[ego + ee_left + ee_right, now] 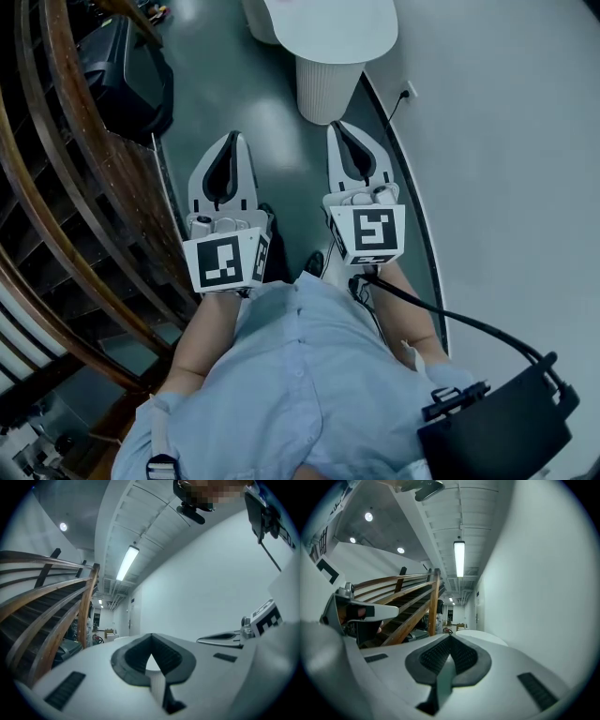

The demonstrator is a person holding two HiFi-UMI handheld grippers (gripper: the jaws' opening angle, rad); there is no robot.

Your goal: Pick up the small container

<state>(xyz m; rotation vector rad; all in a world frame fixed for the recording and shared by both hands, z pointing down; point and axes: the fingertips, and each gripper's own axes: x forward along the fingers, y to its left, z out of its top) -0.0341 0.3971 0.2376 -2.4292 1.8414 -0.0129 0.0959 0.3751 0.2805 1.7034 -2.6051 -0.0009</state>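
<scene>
No small container shows in any view. In the head view my left gripper (233, 137) and right gripper (337, 126) are held side by side at waist height over the dark floor, both pointing forward. Both are shut with nothing between the jaws. The left gripper view looks along its shut left gripper (151, 635) down a corridor, and the right gripper (225, 638) shows at its right. The right gripper view shows its own right gripper (451, 637) shut, with the left gripper (361, 612) at its left.
A white round table (337, 33) on a ribbed pedestal (328, 89) stands just ahead. A wooden stair rail (66, 206) runs along the left, with a black object (131, 84) beside it. A white wall (506, 141) with a socket (410, 92) closes the right.
</scene>
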